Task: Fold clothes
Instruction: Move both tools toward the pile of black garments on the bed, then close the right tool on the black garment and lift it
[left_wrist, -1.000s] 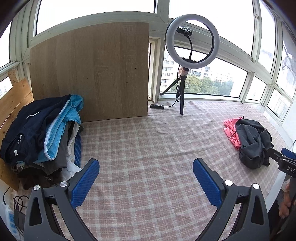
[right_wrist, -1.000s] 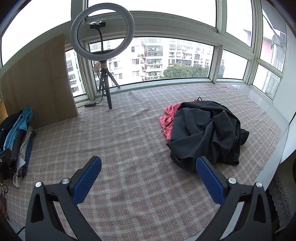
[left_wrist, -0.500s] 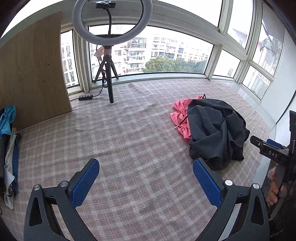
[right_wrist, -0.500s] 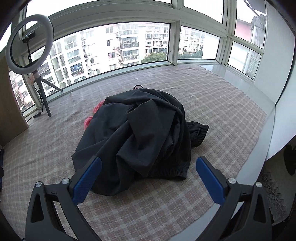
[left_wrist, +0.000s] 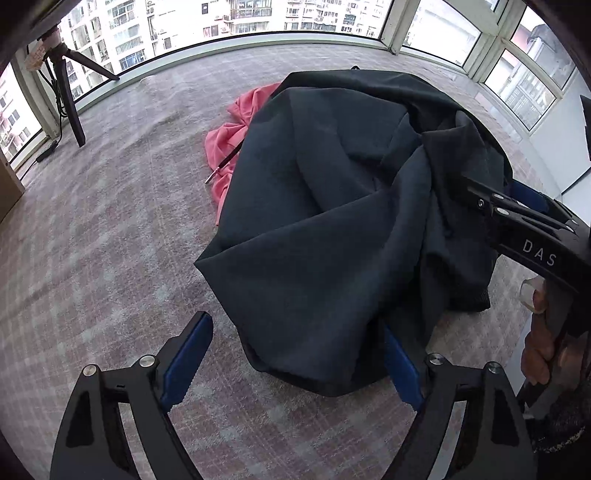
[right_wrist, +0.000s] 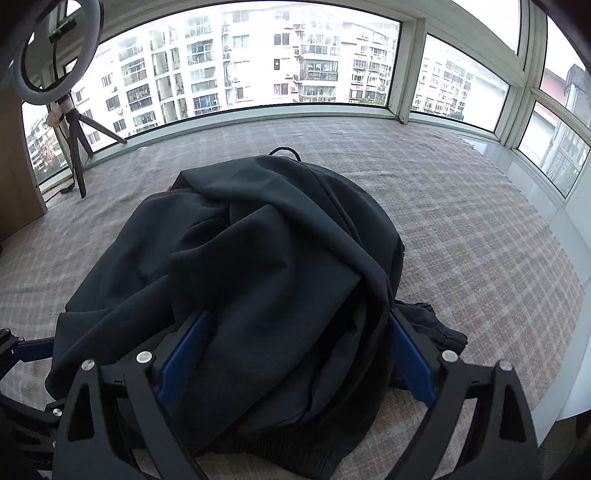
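Note:
A crumpled dark grey garment lies heaped on the plaid-covered surface, partly over a pink garment. My left gripper is open, low at the heap's near edge, and a fold of dark cloth sits between its blue fingers. In the right wrist view the same dark garment fills the middle. My right gripper is open with its fingers on either side of a thick bunch of the cloth. The right gripper's body shows at the heap's right side, with a hand holding it.
A ring light on a tripod stands at the back left beside a wooden board. Windows curve round the far side. The surface's right edge is close to the heap. The plaid cover stretches left of the garments.
Both grippers have swung right and closed in on the dark garment, from well back to right at it. The left-hand clothes pile has left the view. Both stay open.

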